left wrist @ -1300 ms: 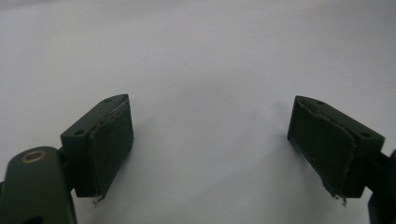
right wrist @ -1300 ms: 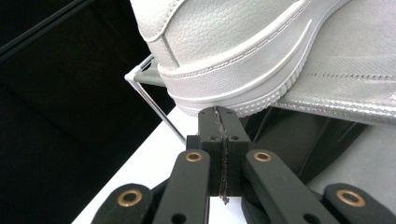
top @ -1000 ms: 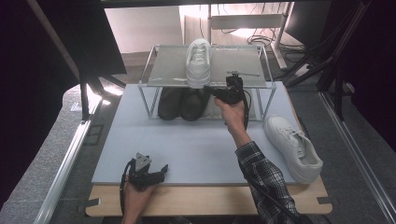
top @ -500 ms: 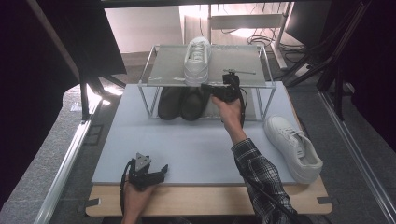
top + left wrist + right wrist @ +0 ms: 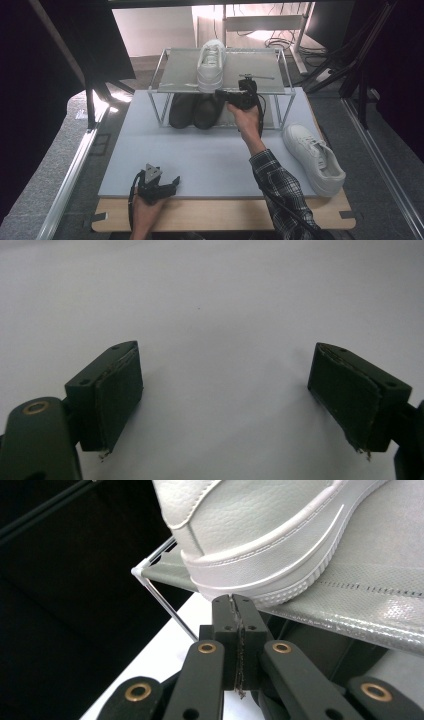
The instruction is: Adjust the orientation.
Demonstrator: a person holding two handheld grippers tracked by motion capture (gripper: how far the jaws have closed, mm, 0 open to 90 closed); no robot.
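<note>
Counting footwear gives four items: two white sneakers and two dark shoes. One white sneaker (image 5: 212,65) stands on the top shelf of the wire rack (image 5: 170,85) in the upper centre of the high view, its heel toward the near edge of the shelf. The second white sneaker (image 5: 314,157) lies on the pale mat (image 5: 200,155) at the right of the frame, well apart from the rack. The pair of dark shoes (image 5: 194,110) sits side by side under the shelf.

Two grippers are present. The right gripper (image 5: 221,93) is at the front edge of the shelf, just below the heel of the shelved sneaker; in the right gripper view its jaws are pressed together with nothing between them, tips directly at the sole of the heel (image 5: 260,580); actual contact cannot be confirmed. The left gripper (image 5: 172,181) rests at the lower left of the mat, jaws spread wide and empty.

The shelved sneaker is white grained leather with stitched panels, a thick white sole and a ribbed band along the sole's lower edge. The shelf surface is grey fabric.
</note>
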